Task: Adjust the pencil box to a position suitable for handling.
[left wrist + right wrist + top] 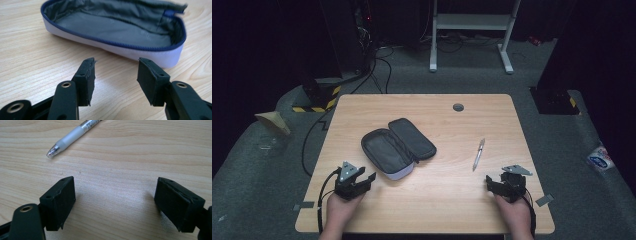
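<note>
An open pencil case (397, 147) with a grey lining and a blue zip lies left of the table's centre, its lid folded back. In the left gripper view the pencil case (117, 30) sits just beyond the jaws. A white pen (478, 154) lies to the case's right; the pen (72, 137) points its tip toward the right gripper. My left gripper (368, 179) rests near the case's near end, open, nothing between its jaws. Close to the table's front right, my right gripper (488, 184) is open and holds nothing.
The wooden table (427, 210) has a round grey cable port (458, 107) at the back. Bare wood lies between the two hands. A white desk frame (472, 30) and cables stand on the dark floor behind.
</note>
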Action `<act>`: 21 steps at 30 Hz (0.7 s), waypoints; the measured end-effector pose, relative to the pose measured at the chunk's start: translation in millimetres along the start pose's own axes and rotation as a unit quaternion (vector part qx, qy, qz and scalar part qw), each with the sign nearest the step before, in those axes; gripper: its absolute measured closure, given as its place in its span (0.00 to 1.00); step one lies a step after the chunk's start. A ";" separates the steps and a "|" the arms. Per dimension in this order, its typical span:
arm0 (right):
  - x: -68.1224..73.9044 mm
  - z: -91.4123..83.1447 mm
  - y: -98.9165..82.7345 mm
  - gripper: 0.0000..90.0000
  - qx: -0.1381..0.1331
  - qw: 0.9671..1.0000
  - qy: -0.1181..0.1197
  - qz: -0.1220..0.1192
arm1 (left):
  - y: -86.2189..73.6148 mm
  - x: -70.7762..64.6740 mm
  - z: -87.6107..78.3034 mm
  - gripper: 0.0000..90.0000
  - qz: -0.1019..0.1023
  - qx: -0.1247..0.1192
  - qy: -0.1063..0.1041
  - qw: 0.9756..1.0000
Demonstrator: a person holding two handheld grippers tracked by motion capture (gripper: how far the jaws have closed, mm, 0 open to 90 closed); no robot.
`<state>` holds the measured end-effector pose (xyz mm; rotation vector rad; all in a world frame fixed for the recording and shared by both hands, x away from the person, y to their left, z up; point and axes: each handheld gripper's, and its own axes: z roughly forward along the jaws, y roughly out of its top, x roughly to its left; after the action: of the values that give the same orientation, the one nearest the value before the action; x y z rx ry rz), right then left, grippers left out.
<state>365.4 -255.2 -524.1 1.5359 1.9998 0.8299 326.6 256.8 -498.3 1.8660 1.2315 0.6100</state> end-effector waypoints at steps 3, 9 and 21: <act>-0.3 -0.2 -0.2 0.19 0.000 1.000 0.001 -0.002 | 1.9 -0.3 -2.1 0.54 0.004 -0.003 0.003 1.000; 0.0 -0.4 -0.1 0.19 0.001 1.000 0.001 0.000 | 8.7 -0.6 -6.5 0.54 0.005 -0.020 -0.002 1.000; 2.9 -5.3 -4.6 0.20 0.000 1.000 0.007 -0.005 | 16.0 -17.0 -6.5 0.54 0.031 -0.031 -0.026 0.999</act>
<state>358.0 -254.2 -523.7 1.5231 2.0171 0.8386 323.2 240.3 -480.8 1.8616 1.1130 0.6225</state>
